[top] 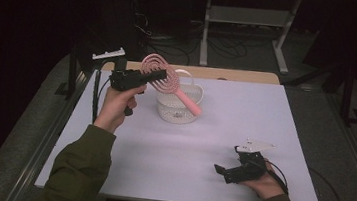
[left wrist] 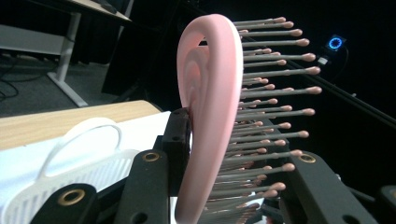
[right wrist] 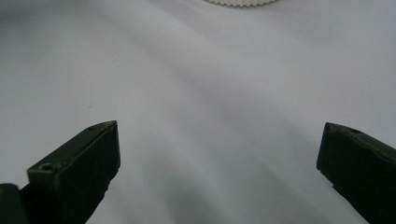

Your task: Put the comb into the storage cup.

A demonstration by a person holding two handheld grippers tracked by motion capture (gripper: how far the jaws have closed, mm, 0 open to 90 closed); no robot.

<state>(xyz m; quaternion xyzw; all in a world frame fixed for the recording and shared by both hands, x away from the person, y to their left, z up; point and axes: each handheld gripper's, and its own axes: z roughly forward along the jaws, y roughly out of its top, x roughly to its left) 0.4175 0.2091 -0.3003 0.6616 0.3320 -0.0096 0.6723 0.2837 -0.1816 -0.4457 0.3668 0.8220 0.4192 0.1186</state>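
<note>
The left gripper [top: 155, 76] clamped the round head of the pink plastic spiral hairbrush [top: 168, 82], held above the white perforated plastic basket [top: 178, 111] (at twelve o'clock on the white table [top: 170, 155]); the right gripper [top: 224, 168], jaws apart, rested at five o'clock

pink hairbrush [top: 168, 82], white slotted basket [top: 178, 108]

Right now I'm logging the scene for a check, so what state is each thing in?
Pink plastic spiral hairbrush: clamped by its head, lifted, handle slanting down over the basket.
White perforated plastic basket: upright on the table, handle raised.
Left tongs: shut on the brush.
Right tongs: open, nothing between them, low over the white table.
</note>
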